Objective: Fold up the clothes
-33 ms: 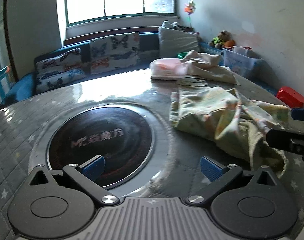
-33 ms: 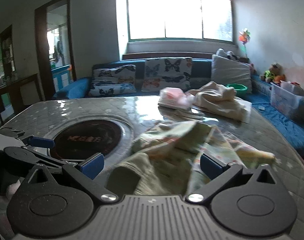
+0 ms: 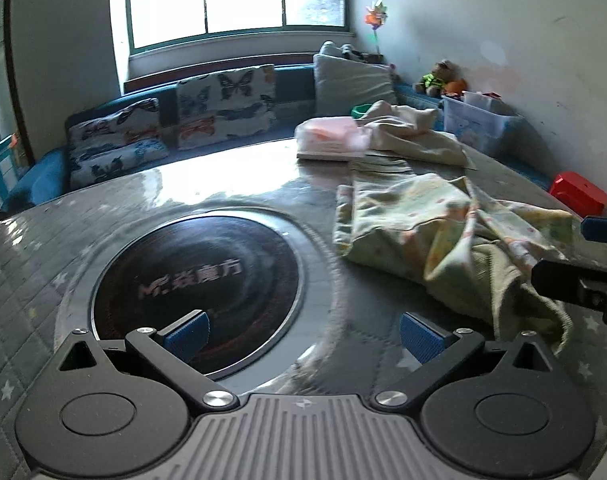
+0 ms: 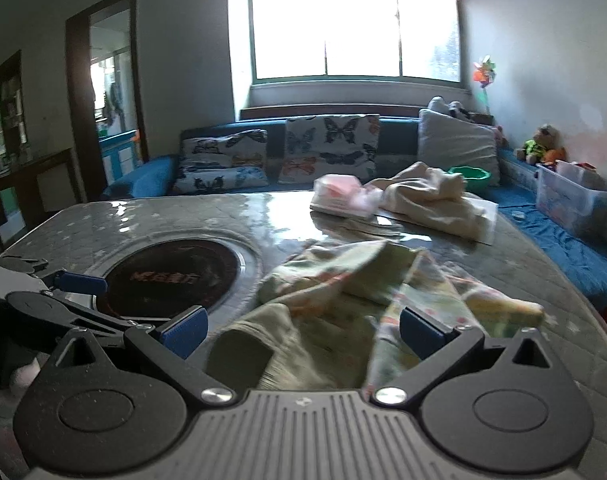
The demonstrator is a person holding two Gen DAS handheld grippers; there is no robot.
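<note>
A crumpled pale green patterned garment [image 3: 455, 240] lies on the grey quilted table, right of the round black hotplate [image 3: 195, 280]. It fills the near middle of the right wrist view [image 4: 343, 304]. My left gripper [image 3: 303, 336] is open and empty, low over the hotplate's right rim, left of the garment. My right gripper [image 4: 303, 332] is open, with the garment's near edge lying between its fingers, which are not closed on it. Its fingers [image 3: 599, 230] show at the right edge of the left wrist view.
A cream garment [image 4: 431, 196] and a pink folded stack [image 4: 339, 196] lie at the table's far side. A blue sofa with butterfly cushions [image 4: 327, 148] runs behind. A clear storage box [image 3: 475, 124] and a red stool [image 3: 579, 198] stand at the right.
</note>
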